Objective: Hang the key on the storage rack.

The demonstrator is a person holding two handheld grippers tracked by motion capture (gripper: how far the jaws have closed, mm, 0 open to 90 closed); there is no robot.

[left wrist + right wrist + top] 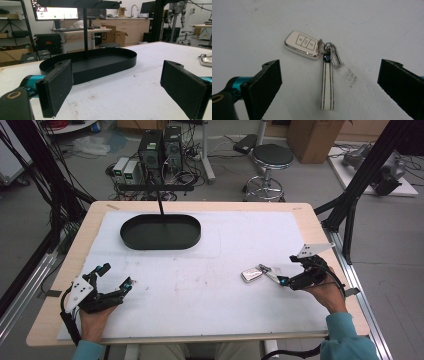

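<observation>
My right gripper hangs with its jaws wide and nothing between the pads, straddling from above the strap of a car key fob that lies flat on the white table cover, fob and clip ring beyond the strap's far end. If I close on the thin, flat strap too high, I judge the pads could meet over it, or pinch only an edge so the heavier fob swings and slips free on the lift. My left gripper rests low, jaws wide and empty, facing the black oval tray, well apart from the fob.
</observation>
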